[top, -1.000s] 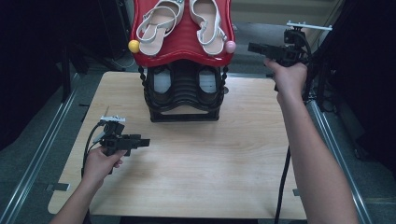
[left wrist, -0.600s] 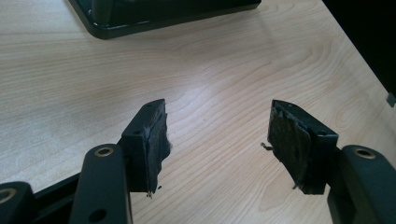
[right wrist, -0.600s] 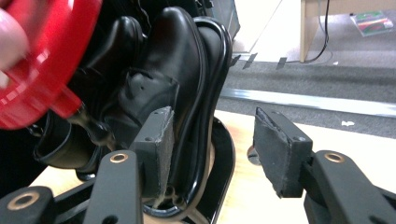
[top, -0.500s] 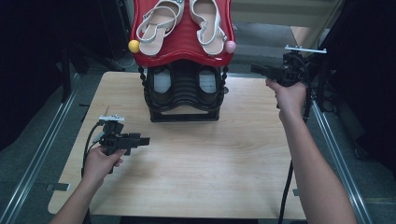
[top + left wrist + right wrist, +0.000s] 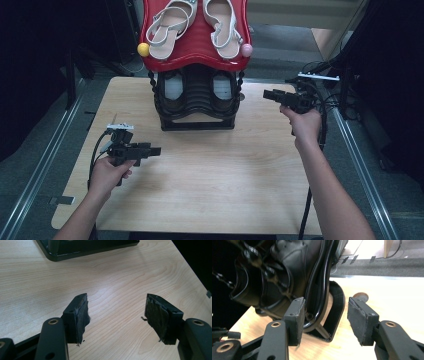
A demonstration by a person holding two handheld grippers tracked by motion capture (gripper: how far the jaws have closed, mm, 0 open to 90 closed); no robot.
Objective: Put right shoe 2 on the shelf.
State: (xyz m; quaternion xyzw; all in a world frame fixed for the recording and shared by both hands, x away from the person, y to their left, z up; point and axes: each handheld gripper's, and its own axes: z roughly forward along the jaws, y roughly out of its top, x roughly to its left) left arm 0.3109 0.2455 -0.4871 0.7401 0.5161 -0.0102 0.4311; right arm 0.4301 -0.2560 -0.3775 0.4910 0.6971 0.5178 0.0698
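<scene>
We read the work in hand as taking a black shoe (image 5: 222, 89) from the lower tier of the shoe rack (image 5: 197, 122), which stands at the far middle of the worktop (image 5: 225, 180). The black pair sits tucked under the red top shelf (image 5: 195, 47), where two pale sandals (image 5: 172, 22) lie.

In the right gripper view the shoe (image 5: 294, 262) looks like smooth leather with a thick dark sole: we judge it fairly light and stiff at the sole, softer at the upper, and somewhat slick on its polished skin. The heel rim or the edge of the opening seems the best place to take hold, since the pads can close across a thin wall there and not slide off. The rack's curved black frame runs close beside the shoe, so the jaws could catch on it.

The right hand-held gripper (image 5: 272, 95) is held level just off the rack's right side, pointing at the near shoe, its jaws spread with nothing between them. The forearm reaches up from the near edge with the wrist straight.

The left hand-held gripper (image 5: 150, 150) sits low over the worktop, well apart from the rack's front left corner and pointing right. Its jaws have just been opening and stand wide over bare wood, empty.
</scene>
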